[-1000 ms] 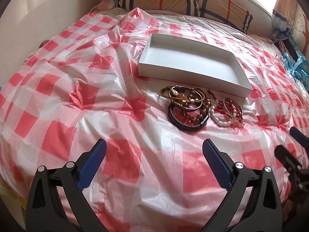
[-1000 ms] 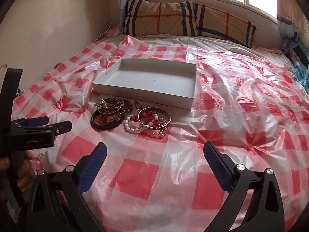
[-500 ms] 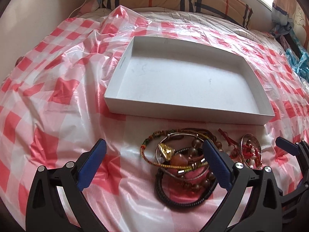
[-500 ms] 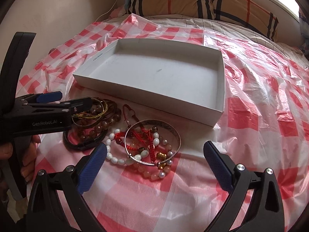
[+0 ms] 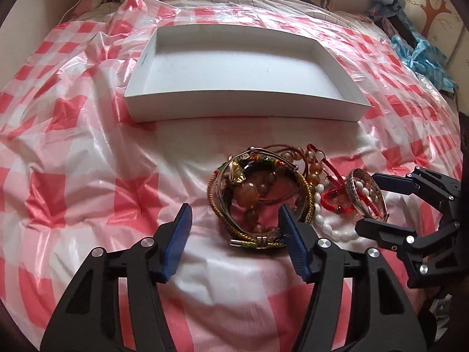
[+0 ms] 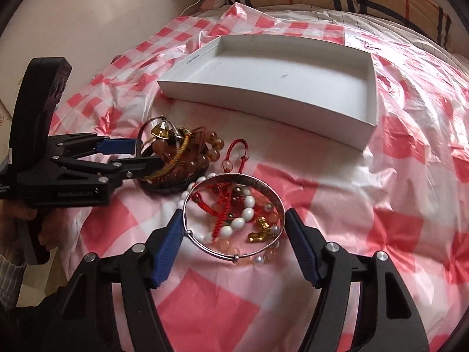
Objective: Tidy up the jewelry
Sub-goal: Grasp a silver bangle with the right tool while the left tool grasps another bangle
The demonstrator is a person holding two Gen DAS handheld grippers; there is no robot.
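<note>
Both grippers stand at the jewelry heap, each with jaws spread and nothing yet pinched. The left gripper point(image 5: 234, 228) has its blue pads either side of the near rim of a stack of bangles point(image 5: 258, 193), low centre of the left wrist view; the right-hand pad sits inside the ring stack or against it, which of the two cannot be told. The right gripper point(image 6: 233, 234) brackets a silver bangle point(image 6: 234, 217) in the lower centre of the right wrist view, its pads just beside the band's outer edge on both sides. The white box point(image 5: 243, 67), the judged destination, lies empty in the upper centre of both views, well apart from the heap. Risks noted: the silver bangle lies over a red cord bracelet point(image 6: 222, 208) and white beads point(image 6: 243, 215), so a lift may drag these along or scatter them. The left stack is interlocked with a gold-braided band and amber beads; a closing grip may take several pieces at once or let one slip. The two tools work close together, with a collision possible. The checked plastic sheet point(image 5: 88, 176) is slick and wrinkled over a soft bed, so pieces may slide or the pads may snag the film.
</note>
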